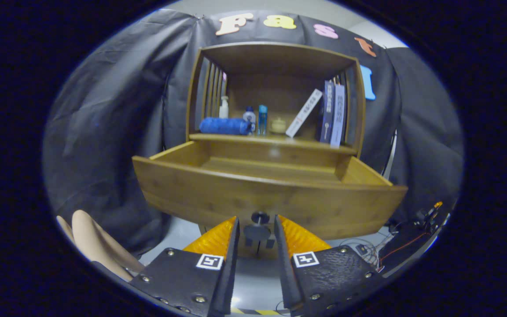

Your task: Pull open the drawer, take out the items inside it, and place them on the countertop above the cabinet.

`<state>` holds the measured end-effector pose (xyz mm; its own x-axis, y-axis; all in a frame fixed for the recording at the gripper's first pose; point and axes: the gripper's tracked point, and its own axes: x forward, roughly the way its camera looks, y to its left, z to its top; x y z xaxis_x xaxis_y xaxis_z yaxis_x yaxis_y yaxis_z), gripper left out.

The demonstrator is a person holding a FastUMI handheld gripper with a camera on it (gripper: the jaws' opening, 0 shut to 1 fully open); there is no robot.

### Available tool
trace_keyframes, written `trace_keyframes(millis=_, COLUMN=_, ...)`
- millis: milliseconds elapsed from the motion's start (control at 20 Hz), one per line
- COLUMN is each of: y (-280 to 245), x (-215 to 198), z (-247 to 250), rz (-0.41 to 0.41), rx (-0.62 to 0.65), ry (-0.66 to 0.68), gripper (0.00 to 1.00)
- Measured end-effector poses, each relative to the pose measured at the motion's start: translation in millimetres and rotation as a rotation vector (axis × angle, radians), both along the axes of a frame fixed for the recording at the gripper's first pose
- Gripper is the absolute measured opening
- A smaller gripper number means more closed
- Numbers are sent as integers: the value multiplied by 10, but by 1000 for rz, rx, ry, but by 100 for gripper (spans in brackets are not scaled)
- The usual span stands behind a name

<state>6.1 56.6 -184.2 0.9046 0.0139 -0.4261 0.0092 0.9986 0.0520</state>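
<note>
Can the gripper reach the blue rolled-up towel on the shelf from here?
Probably yes. The gripper is open, its fingers either side of the drawer knob, not pressing it. The blue rolled towel lies beyond, on the countertop, with open space above the pulled-out drawer.

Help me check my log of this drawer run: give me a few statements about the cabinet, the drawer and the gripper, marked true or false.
1. The drawer is pulled out. True.
2. The gripper is shut on the drawer knob. False: the fingers stand apart, with the knob in the gap just ahead of the tips.
3. A rolled blue cloth lies on the countertop. True.
4. The books lie flat inside the drawer. False: they stand upright on the countertop against the cabinet's side wall.
5. The part of the drawer floor in view looks bare. True.
</note>
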Motion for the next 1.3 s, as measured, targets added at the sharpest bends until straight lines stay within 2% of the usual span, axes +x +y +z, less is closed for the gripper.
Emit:
trace_keyframes(millis=200, y=44, x=410, z=695, rz=39, rx=13, ry=-134, gripper=44)
trace_keyframes(millis=400, y=2, x=938, z=925, rz=56, rx=27, ry=-154, gripper=45)
trace_keyframes(millis=500, y=50, x=1191, z=828, rz=86, rx=44, ry=-87, gripper=45)
trace_keyframes(millis=650, y=74, x=1491, z=614, rz=129, rx=69, ry=36, gripper=61)
trace_keyframes(millis=750, y=131, x=1617, z=354, rz=161, rx=99, ry=149, gripper=61)
trace_keyframes(millis=850, y=97, x=1746, z=174, rz=160, rx=102, ry=211, gripper=62)
trace_keyframes(millis=1050, y=11, x=1833, z=-332, rz=221, rx=-28, ry=375, gripper=62)
trace_keyframes(millis=1300, y=-90, x=1907, z=-785, rz=236, rx=-100, ry=518, gripper=62)
